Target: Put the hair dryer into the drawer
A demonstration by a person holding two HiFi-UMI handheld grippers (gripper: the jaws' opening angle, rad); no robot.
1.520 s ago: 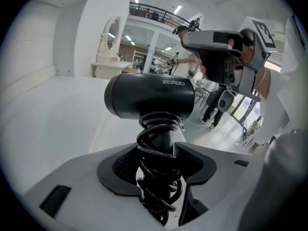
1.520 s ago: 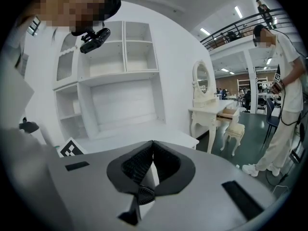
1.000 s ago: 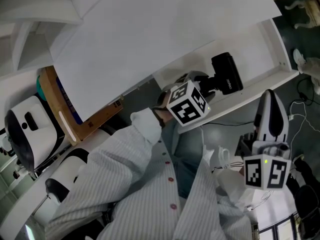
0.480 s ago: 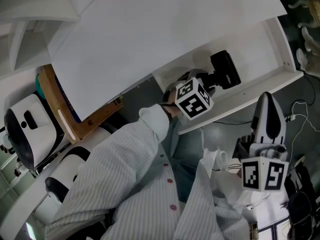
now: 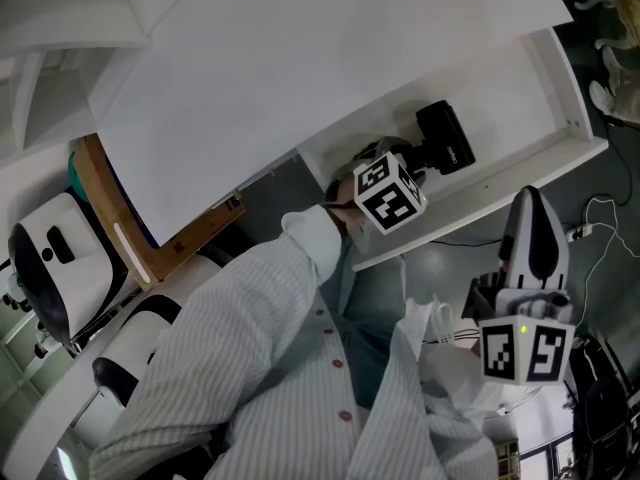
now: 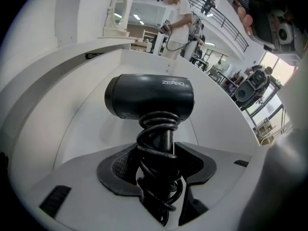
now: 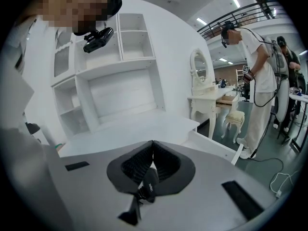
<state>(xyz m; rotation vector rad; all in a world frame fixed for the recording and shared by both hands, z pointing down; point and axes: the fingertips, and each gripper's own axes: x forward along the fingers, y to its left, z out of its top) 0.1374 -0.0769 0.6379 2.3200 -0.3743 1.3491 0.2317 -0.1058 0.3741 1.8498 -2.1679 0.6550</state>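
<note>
A black hair dryer [image 5: 445, 138] [image 6: 149, 97] hangs over the inside of the open white drawer [image 5: 575, 118] [image 6: 62, 76]. Its cord is wound round its handle [image 6: 161, 143]. My left gripper [image 5: 415, 168] [image 6: 161, 165] is shut on that wrapped handle and points steeply down into the drawer. I cannot tell whether the dryer touches the drawer floor. My right gripper [image 5: 532, 203] [image 7: 153, 146] is off to the right of the drawer's front, over the grey floor. Its jaws are shut, with their tips meeting and nothing held.
The white desktop [image 5: 300, 48] overhangs the drawer. A wooden box [image 5: 110, 208] and a white-and-black device [image 5: 50, 258] stand at the left. Cables [image 5: 600, 218] lie on the floor. The right gripper view shows a shelf unit [image 7: 115, 71], a dressing table [image 7: 211, 97] and a standing person [image 7: 260, 66].
My left gripper has sunk with the hair dryer deeper into the drawer. The right gripper has stayed almost where it was.
</note>
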